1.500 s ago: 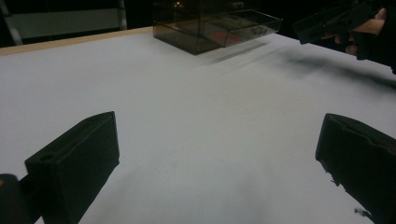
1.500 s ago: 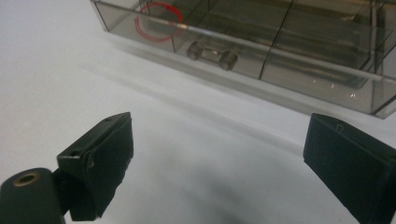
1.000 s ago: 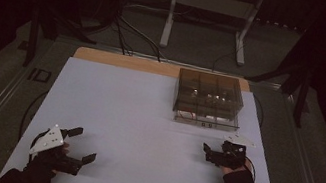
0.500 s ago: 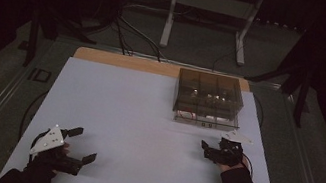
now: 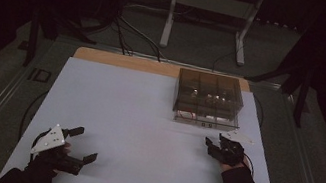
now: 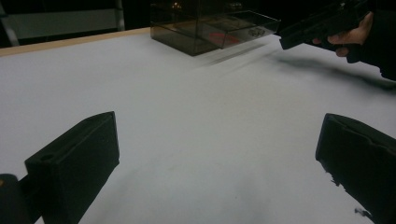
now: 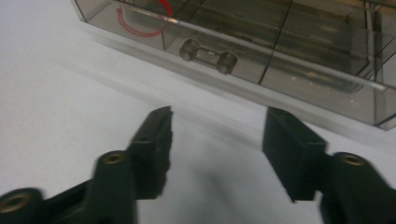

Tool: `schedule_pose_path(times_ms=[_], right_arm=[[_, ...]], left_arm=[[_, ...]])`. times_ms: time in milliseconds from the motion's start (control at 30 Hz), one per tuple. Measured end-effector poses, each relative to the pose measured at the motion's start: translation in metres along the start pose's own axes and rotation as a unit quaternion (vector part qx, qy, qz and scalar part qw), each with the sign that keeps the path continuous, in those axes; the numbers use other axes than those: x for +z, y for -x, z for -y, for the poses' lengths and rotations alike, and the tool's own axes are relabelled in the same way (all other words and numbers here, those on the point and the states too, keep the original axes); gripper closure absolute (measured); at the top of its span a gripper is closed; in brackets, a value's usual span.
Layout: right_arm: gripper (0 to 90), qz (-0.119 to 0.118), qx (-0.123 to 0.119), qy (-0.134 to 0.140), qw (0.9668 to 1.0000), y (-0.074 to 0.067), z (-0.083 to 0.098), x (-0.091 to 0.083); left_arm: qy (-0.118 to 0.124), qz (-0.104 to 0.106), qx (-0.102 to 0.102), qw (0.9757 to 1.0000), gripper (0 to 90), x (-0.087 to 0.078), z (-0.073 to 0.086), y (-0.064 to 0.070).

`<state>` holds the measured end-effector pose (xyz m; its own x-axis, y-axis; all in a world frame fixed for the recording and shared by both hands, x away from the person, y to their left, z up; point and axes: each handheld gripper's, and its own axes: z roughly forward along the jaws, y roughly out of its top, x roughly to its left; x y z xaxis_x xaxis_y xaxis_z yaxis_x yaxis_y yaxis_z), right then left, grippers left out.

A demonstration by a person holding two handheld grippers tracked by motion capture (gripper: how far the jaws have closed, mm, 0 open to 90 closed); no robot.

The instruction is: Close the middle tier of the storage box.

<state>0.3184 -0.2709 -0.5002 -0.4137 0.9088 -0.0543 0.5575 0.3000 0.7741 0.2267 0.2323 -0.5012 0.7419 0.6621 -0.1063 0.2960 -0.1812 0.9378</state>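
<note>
Nothing is picked up yet: the right gripper (image 5: pixel 216 145), jaws half spread and just closing on nothing, faces the clear box's (image 5: pixel 208 99) handle (image 7: pixel 208 56); the left gripper (image 5: pixel 83 145) waits wide.

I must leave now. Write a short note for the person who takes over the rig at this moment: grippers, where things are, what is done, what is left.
Left gripper: open, nothing between its jaws, low over the near left of the white table.
Right gripper: jaws have just been closing, about half apart now, nothing between them; it points at the front of the box.
Clear compartment box: far right of the table, a small handle on its front; something red lies inside at the front.
Done: nothing is gripped and nothing lies out on the table.
Left: probably take the handle with the right gripper and open the box; the left gripper is free to help.
</note>
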Motion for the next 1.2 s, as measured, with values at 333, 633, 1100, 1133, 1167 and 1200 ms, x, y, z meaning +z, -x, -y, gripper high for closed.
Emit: schedule_pose_path(times_ms=[333, 633, 1100, 1133, 1167, 1200], right_arm=[[77.8, 0.005, -0.009, 0.0, 0.9999, 0.002, -0.006, -0.001], [90.0, 0.006, -0.015, -0.001, 0.9999, 0.005, -0.011, 0.0], [90.0, 0.022, -0.021, 0.002, 0.9995, 0.008, -0.017, 0.013], [90.0, 0.023, -0.022, 0.001, 0.9995, 0.008, -0.017, 0.014], [90.0, 0.024, -0.023, 0.001, 0.9994, 0.008, -0.017, 0.015], [90.0, 0.024, -0.023, 0.0, 0.9994, 0.008, -0.017, 0.016]], left_arm=[[0.0, 0.0, -0.001, 1.0, 1.1, 0.0, 0.0, 0.0], [0.0, 0.0, -0.001, 1.0, 1.1, 0.0, 0.0, 0.0], [-0.001, -0.001, 0.0, 1.0, 1.1, 0.0, 0.0, 0.0], [-0.001, -0.001, -0.001, 1.0, 1.1, 0.0, 0.0, 0.0], [0.0, -0.001, -0.001, 1.0, 1.1, 0.0, 0.0, 0.0], [-0.001, -0.001, -0.001, 1.0, 1.1, 0.0, 0.0, 0.0]])
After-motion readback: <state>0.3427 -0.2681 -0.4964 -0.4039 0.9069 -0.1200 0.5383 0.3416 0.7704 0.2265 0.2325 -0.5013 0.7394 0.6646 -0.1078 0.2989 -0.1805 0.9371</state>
